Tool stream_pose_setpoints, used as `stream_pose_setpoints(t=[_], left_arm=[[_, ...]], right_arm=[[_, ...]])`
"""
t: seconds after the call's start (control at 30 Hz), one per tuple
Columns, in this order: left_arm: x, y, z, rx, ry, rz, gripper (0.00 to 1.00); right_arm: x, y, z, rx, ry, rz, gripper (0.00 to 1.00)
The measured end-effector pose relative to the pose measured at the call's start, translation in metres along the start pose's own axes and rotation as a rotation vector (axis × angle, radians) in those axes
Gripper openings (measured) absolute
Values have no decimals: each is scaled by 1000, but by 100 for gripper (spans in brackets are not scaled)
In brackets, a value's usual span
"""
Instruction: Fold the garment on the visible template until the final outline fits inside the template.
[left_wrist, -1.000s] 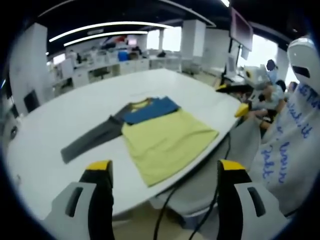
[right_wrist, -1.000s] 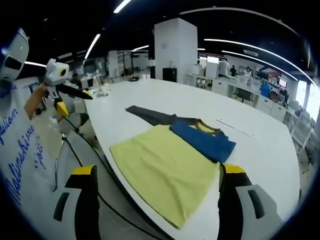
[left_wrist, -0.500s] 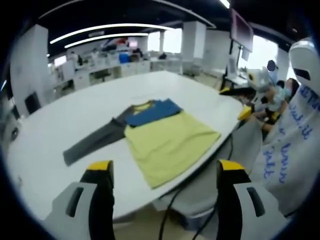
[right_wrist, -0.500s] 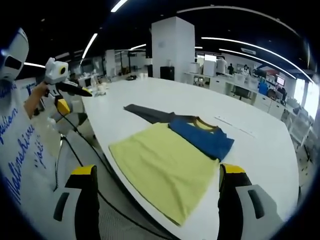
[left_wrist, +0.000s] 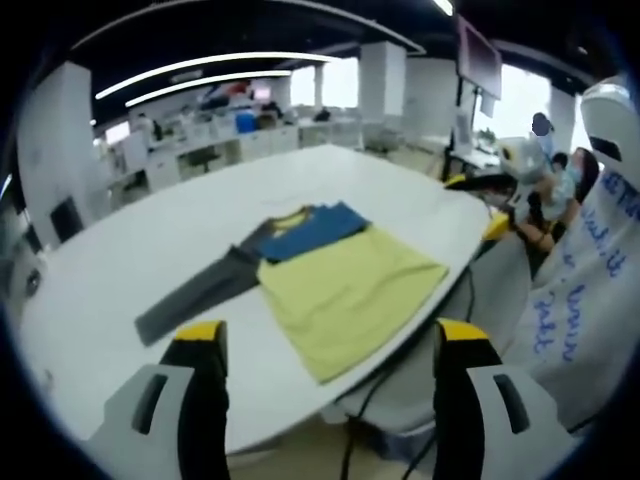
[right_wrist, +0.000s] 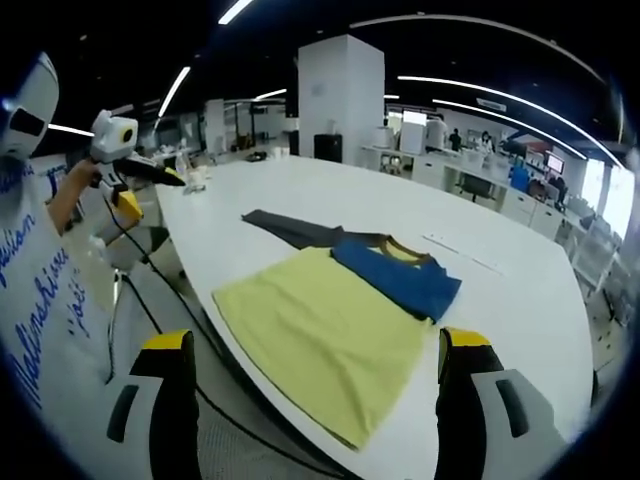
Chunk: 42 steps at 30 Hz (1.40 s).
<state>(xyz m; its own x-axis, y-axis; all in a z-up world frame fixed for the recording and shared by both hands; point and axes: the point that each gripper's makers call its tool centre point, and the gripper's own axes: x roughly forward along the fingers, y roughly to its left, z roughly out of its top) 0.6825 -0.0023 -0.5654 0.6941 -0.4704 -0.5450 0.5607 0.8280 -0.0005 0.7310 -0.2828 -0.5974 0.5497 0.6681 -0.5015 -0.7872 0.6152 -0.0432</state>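
lying flat on the table, garment, grey sleeve seemingly pointing left; each gripper wide, empty

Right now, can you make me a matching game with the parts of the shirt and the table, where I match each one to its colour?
Things:
1. The long sleeve of the shirt
2. The big body panel of the shirt
3. The folded-over part by the collar
4. The table

Colours:
A. yellow
B. white
C. dark grey
D. blue

Right pairs: 1-C, 2-A, 3-D, 4-B.
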Motion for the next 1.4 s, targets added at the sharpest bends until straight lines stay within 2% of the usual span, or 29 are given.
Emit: stream_pose_setpoints(t=[0.53, 1.0, 1.4], left_arm=[[-4, 27, 14, 55, -9, 25, 80], [-4, 60, 11, 42, -24, 40, 76], [-6, 98, 8, 20, -40, 49, 75]], right_arm=[[-6, -1, -2, 11, -1, -54, 100], [-6, 0, 1, 23, -7, -101, 100], [-3, 5, 4, 36, -12, -158, 100]])
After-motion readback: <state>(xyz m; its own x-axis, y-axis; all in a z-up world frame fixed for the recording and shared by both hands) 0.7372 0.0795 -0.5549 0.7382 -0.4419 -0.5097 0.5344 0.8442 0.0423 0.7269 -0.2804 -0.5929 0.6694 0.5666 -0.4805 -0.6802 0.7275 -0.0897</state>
